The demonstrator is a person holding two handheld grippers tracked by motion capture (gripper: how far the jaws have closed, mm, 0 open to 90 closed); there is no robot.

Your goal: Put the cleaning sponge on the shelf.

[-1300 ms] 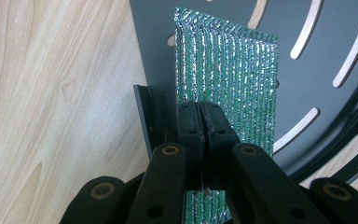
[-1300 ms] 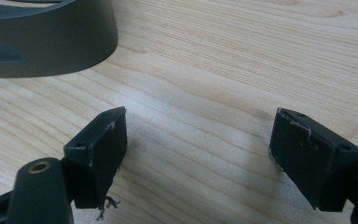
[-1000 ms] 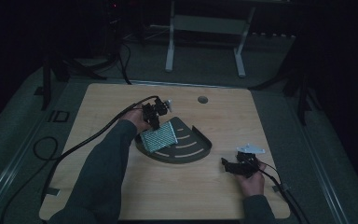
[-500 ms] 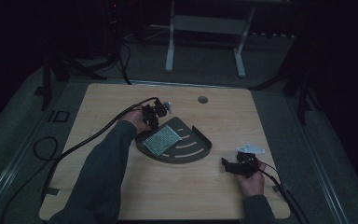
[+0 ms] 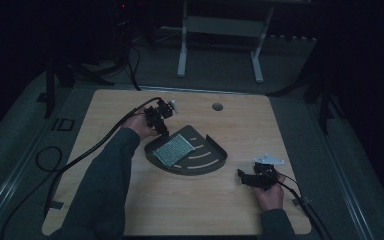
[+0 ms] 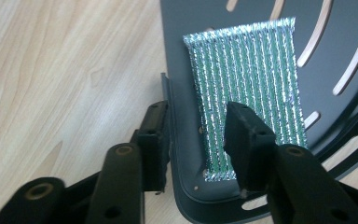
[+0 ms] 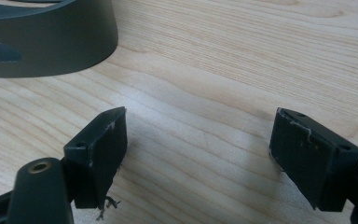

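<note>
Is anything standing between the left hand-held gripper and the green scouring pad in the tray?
Partly. The left hand-held gripper has just been opening; its jaws straddle the raised wall of the dark tray. One jaw is outside the wall, the other over the green scouring pad lying flat inside. Nothing else visible blocks it.

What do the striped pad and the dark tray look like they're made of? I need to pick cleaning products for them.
The pad looks like a scouring cloth: green fabric ribbed with glittering silvery thread, probably metallic fibre. The tray looks like matt dark grey plastic or coated metal, smooth, with cut slots and a thin raised rim; the pictures can't tell which.
</note>
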